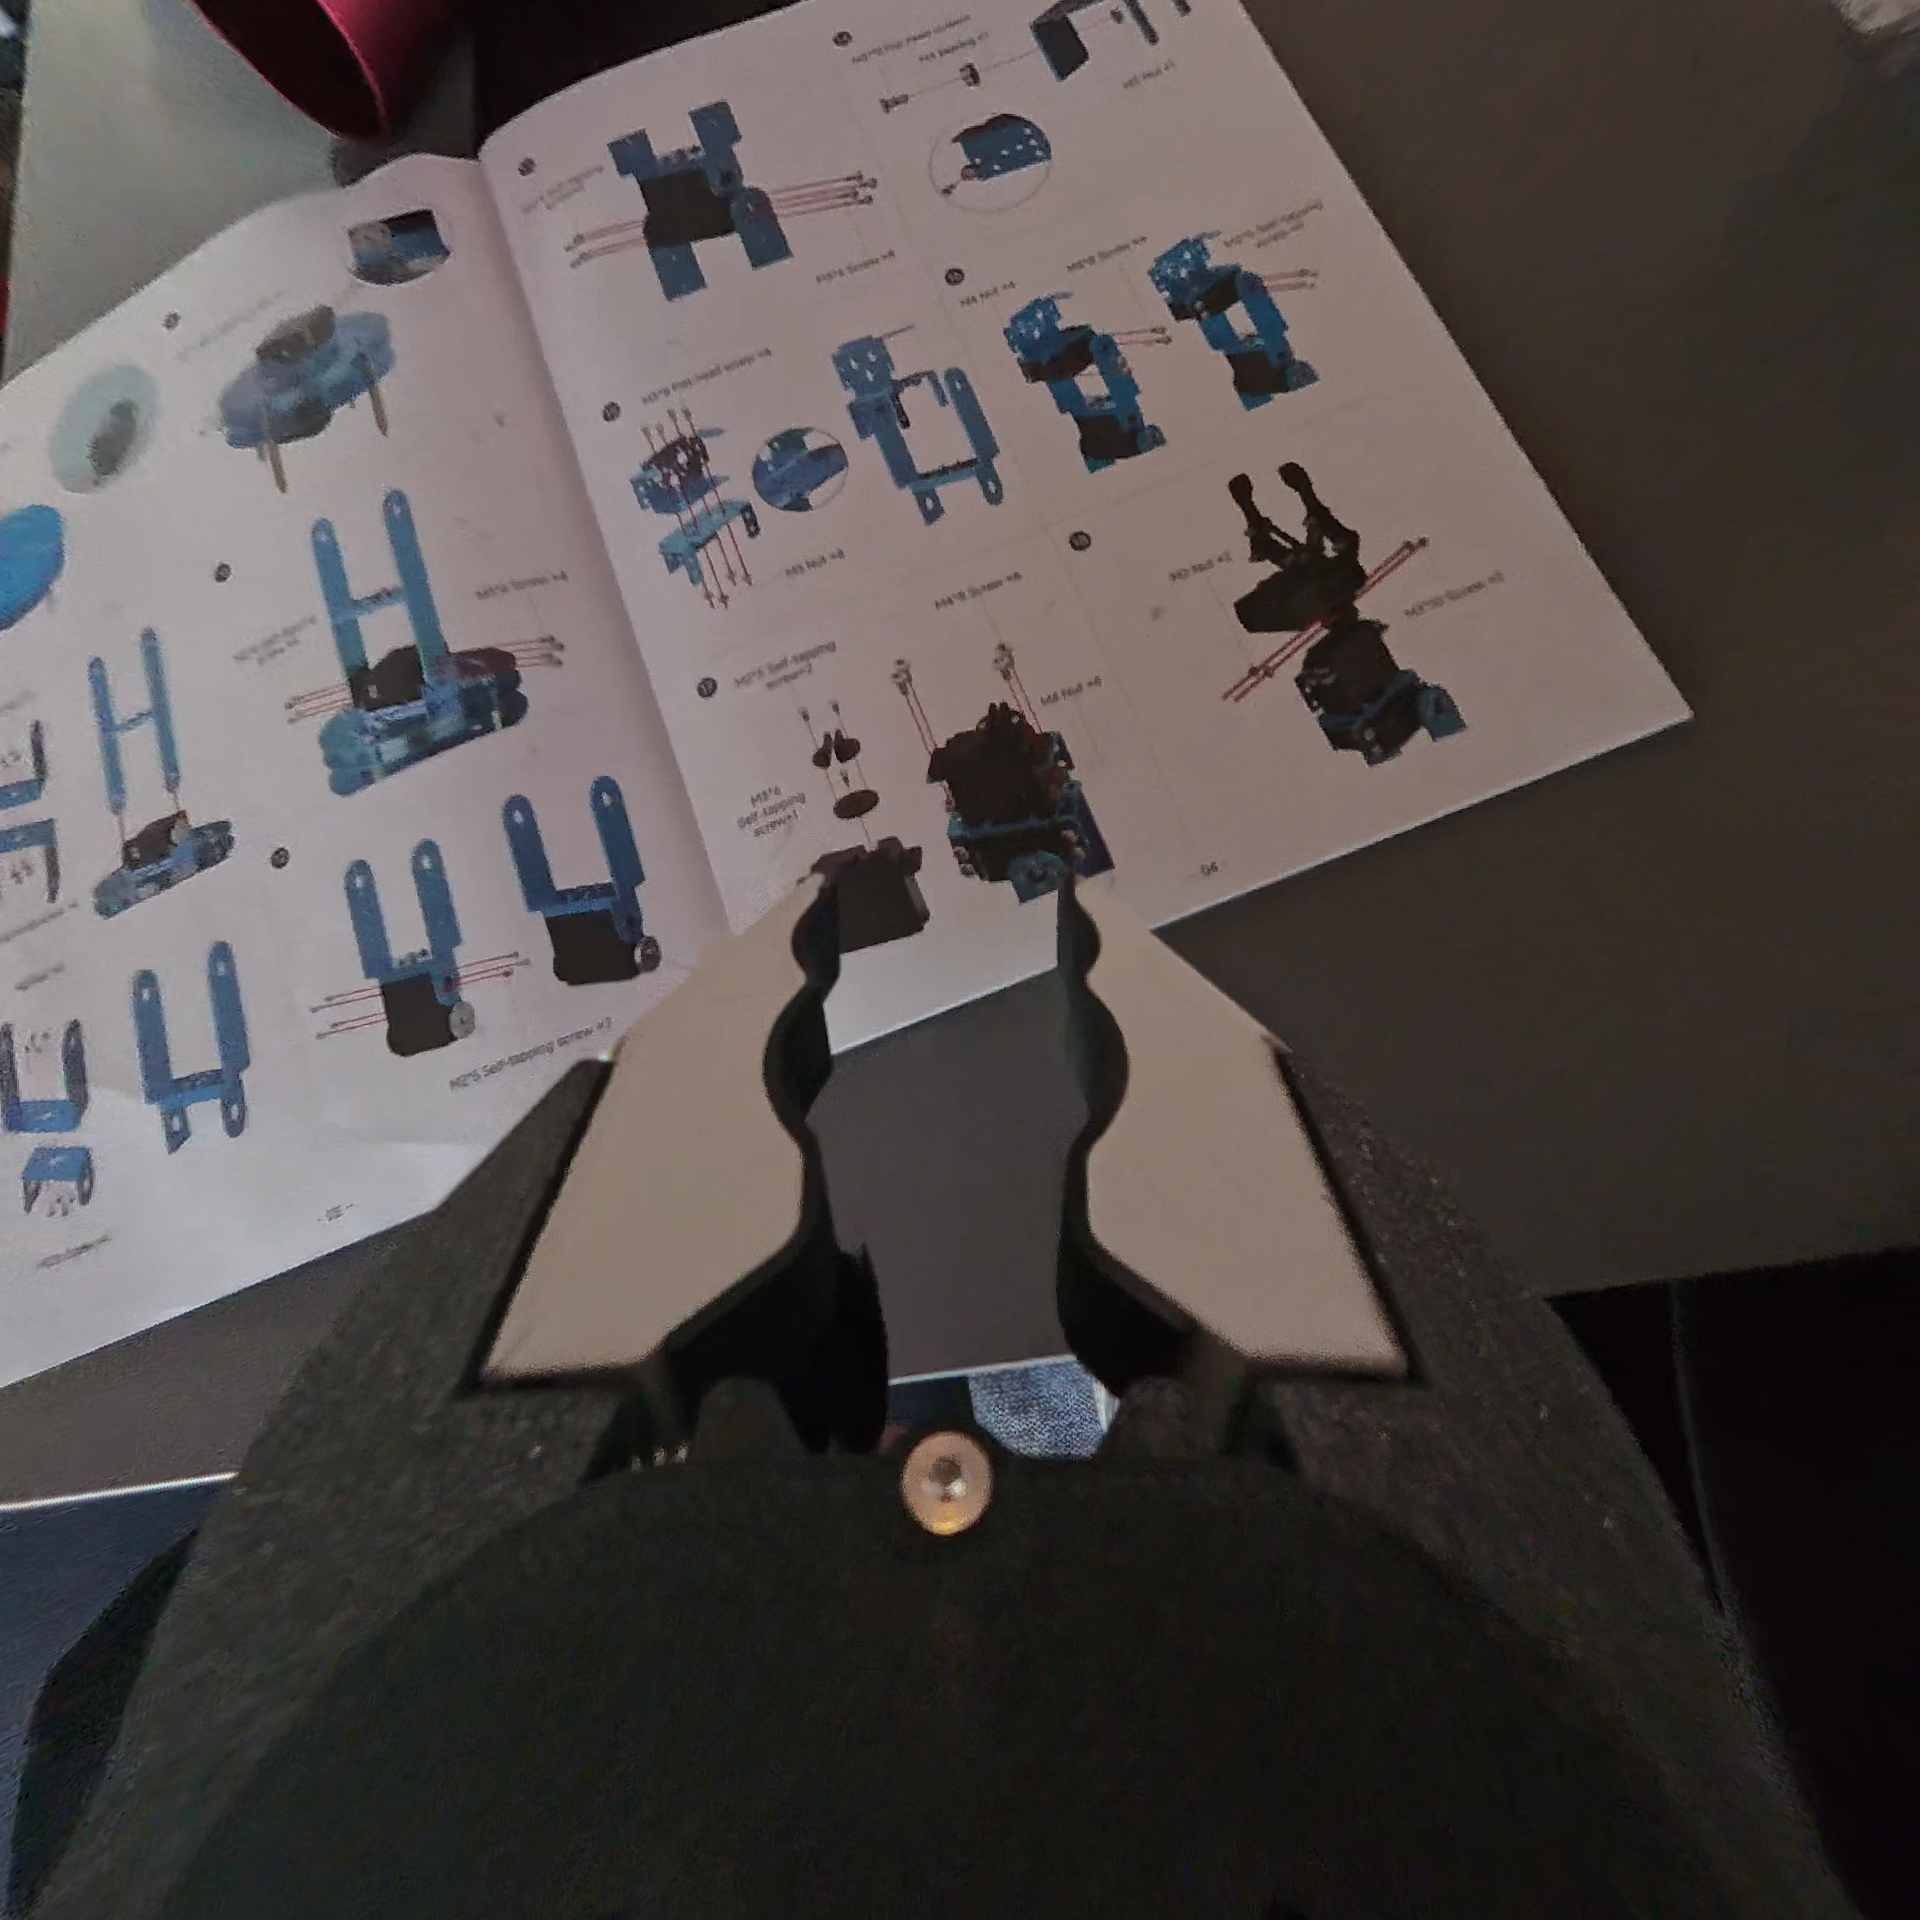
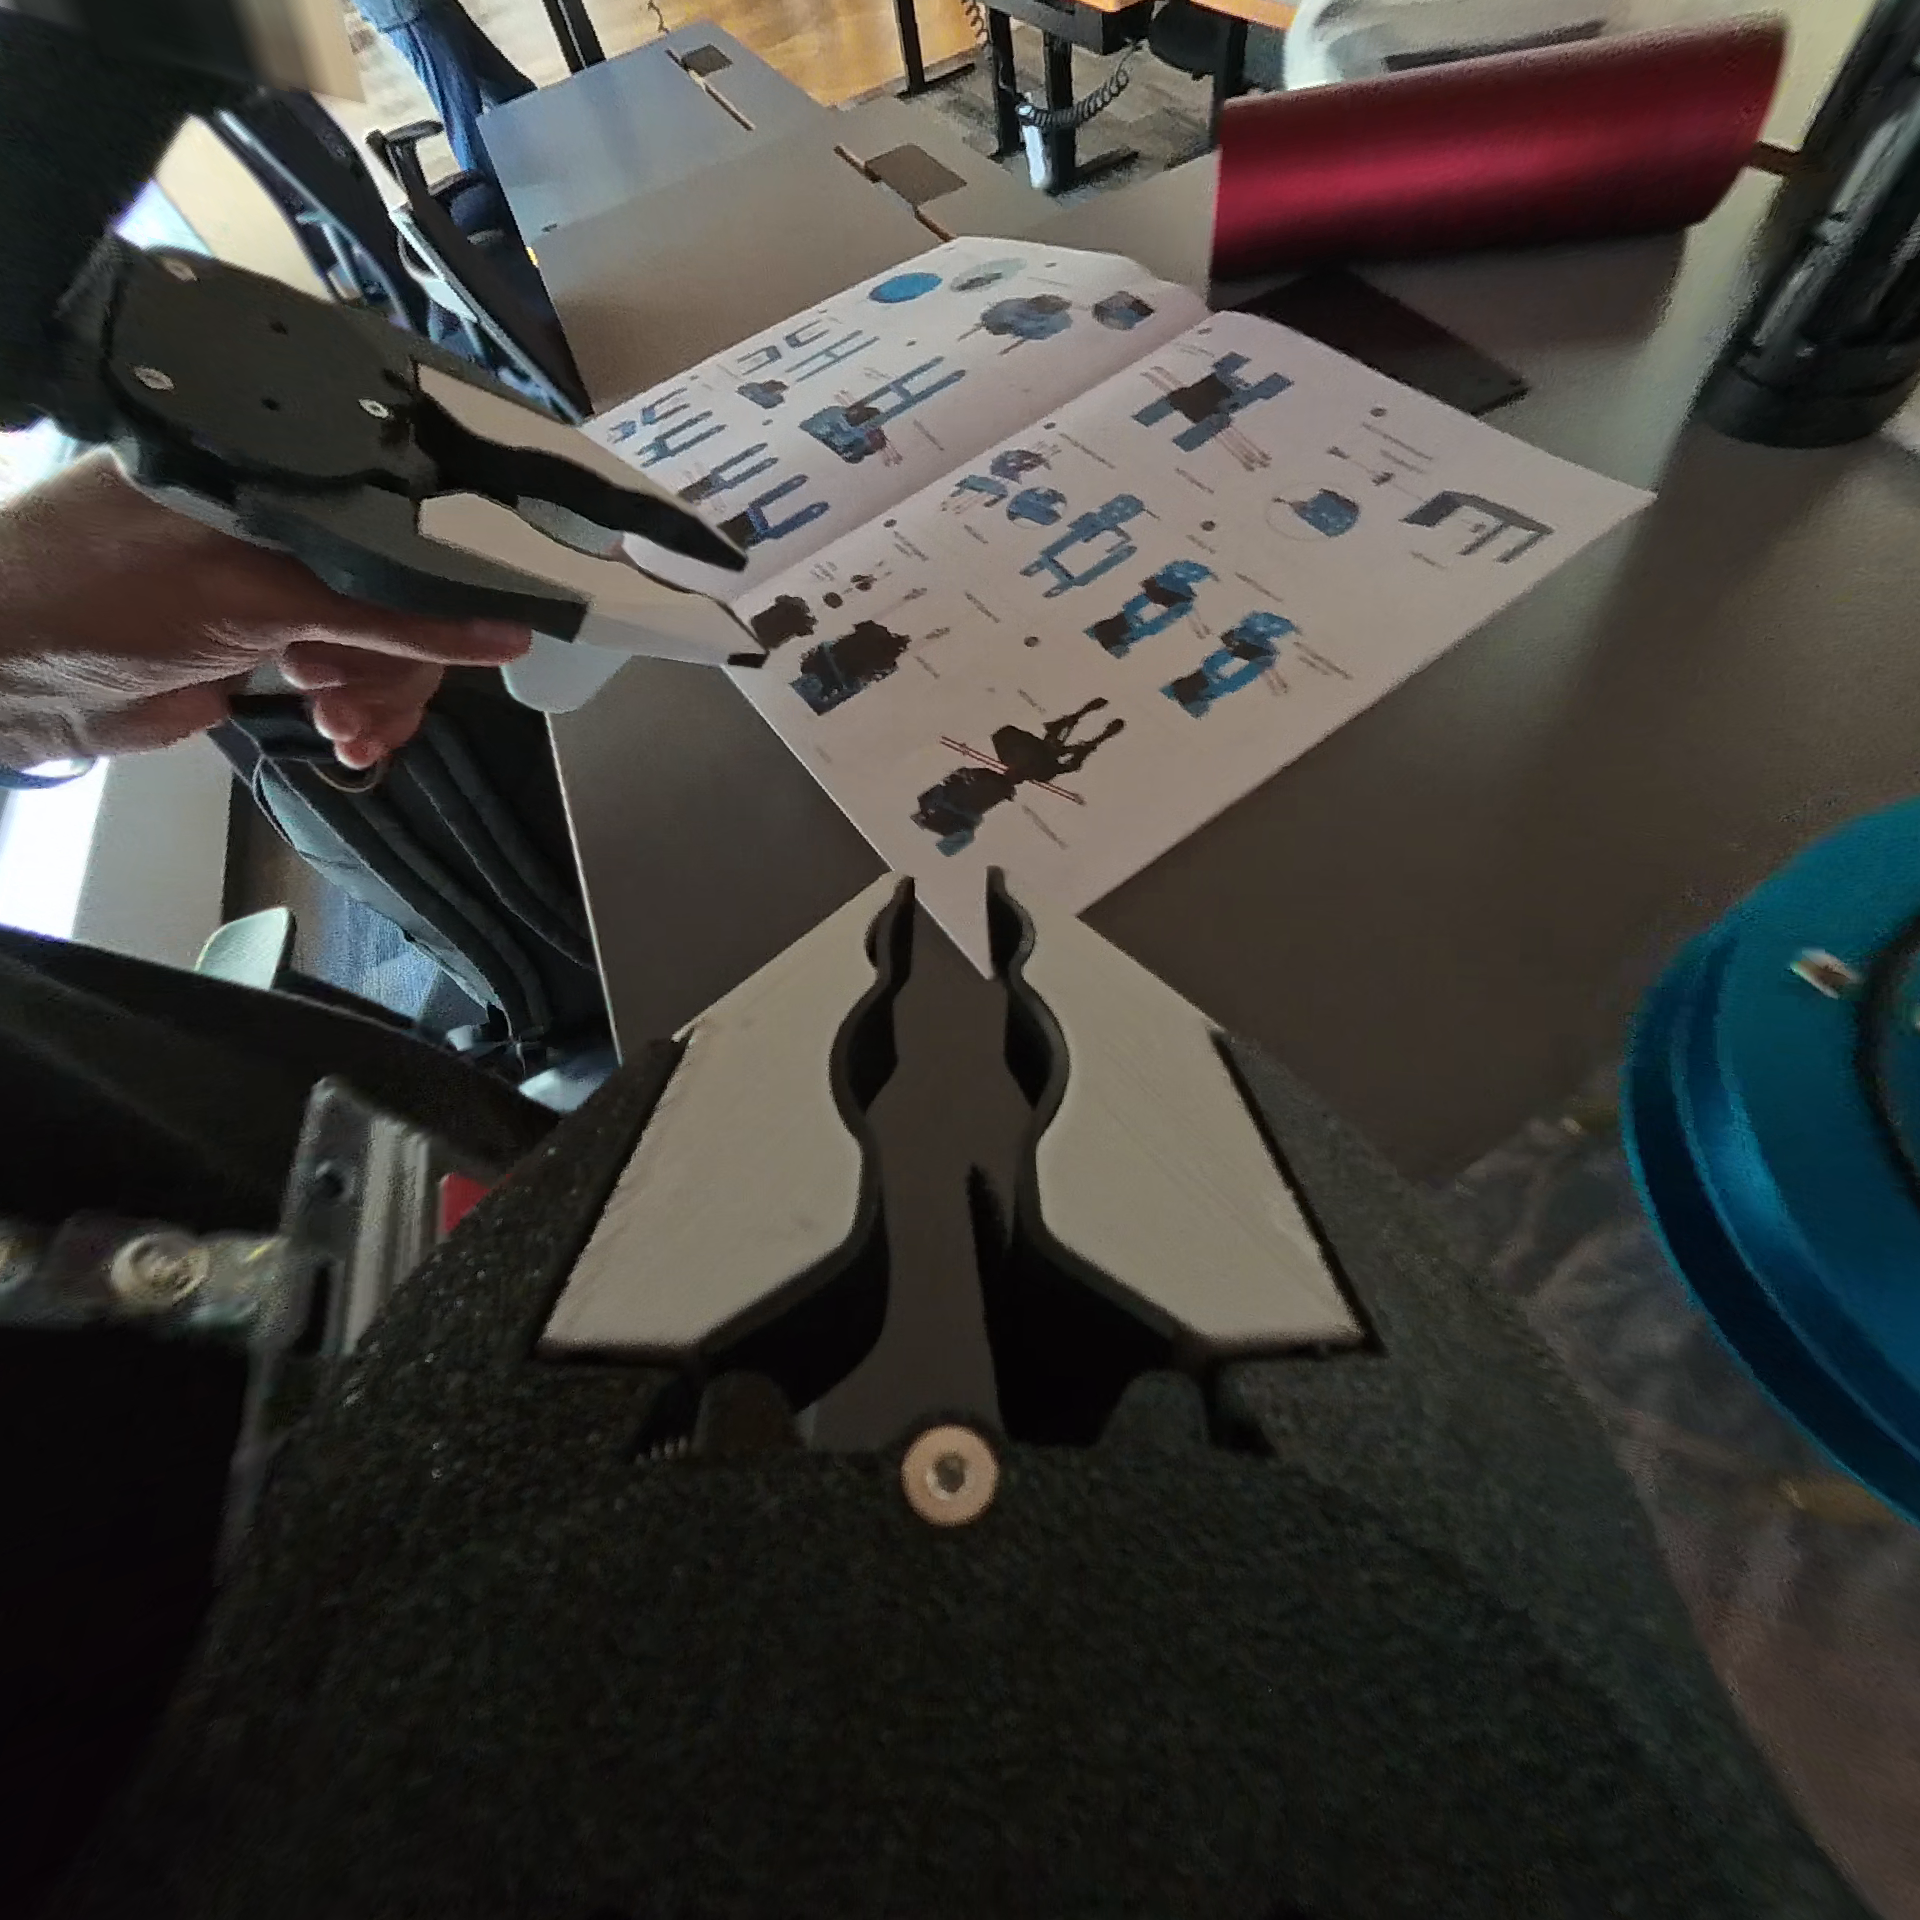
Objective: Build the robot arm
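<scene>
An open instruction booklet (image 1: pixel 644 582) with blue and black part drawings lies flat on a grey table (image 1: pixel 1558 1039). My left gripper (image 1: pixel 945 894) is open and empty, with its fingertips over the booklet's near edge, on the right-hand page. In the right wrist view the booklet (image 2: pixel 1091 582) lies ahead, and my right gripper (image 2: pixel 948 883) hovers just above its near corner. Its jaws stand a narrow gap apart with nothing between them. The left gripper (image 2: pixel 753 608) shows there too, held by a hand (image 2: pixel 208 644), open over the booklet's left edge.
A dark red roll (image 2: pixel 1486 145) lies beyond the booklet and also shows in the left wrist view (image 1: pixel 312 62). A blue round part (image 2: pixel 1766 1143) sits at the right. A black cylinder (image 2: pixel 1829 260) stands far right. A chair (image 2: pixel 416 831) is off the table's left edge. Some 20 centimeters of space lies between my two pairs of fingers. From the left gripper's tips to the dark red roll (image 2: pixel 1486 145) is close to 35 centimeters.
</scene>
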Demonstrator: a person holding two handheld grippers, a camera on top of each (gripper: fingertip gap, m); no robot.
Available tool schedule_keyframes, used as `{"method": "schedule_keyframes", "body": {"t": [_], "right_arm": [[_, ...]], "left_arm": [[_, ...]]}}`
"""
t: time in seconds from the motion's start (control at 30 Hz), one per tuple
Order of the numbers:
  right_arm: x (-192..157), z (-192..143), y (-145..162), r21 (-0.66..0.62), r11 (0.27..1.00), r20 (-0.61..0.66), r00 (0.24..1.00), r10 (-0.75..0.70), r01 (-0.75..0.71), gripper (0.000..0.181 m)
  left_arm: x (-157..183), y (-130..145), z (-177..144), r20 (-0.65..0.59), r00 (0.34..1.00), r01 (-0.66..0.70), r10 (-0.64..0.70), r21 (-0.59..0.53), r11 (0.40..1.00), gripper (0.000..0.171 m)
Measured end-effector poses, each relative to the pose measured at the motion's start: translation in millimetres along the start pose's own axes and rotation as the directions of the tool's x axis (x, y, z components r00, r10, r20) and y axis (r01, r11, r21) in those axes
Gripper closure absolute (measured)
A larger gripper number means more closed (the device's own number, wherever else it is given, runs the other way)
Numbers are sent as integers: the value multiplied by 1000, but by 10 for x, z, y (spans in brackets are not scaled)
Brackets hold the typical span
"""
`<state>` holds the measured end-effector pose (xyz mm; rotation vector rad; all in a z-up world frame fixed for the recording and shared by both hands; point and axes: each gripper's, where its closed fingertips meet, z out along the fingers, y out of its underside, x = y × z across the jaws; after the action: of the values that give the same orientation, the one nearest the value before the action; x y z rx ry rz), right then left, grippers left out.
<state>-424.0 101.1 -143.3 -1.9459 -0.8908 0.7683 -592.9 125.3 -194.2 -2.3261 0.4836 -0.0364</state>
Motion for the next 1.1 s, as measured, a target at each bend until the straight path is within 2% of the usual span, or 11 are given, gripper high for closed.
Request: {"method": "schedule_keyframes", "body": {"t": [0.17,0.27,0.47,0.83,1.03,1.1], "right_arm": [[-185,524,-69,-76,995,12,997,-70,71,167],[-232,858,-113,-101,993,-9,998,-64,63,168],[-222,1294,-281,-48,999,-150,989,7,-14,181],[-154,1453,-223,-93,996,-363,931,-48,15,181],[-121,1324,-309,15,994,-436,895,-94,111,181],[-141,1311,-279,4,993,-434,895,-103,117,181]], "left_arm": [[-75,98,-113,-75,996,-36,38,20,999,138],[-145,226,-133,-108,994,-8,9,11,1000,139],[-218,417,-244,-179,983,48,-39,47,998,142],[-448,791,-435,-241,969,66,-52,51,997,143],[-571,761,-447,-248,968,46,-25,78,996,149],[-627,731,-441,-220,975,34,-14,88,996,149]]}}
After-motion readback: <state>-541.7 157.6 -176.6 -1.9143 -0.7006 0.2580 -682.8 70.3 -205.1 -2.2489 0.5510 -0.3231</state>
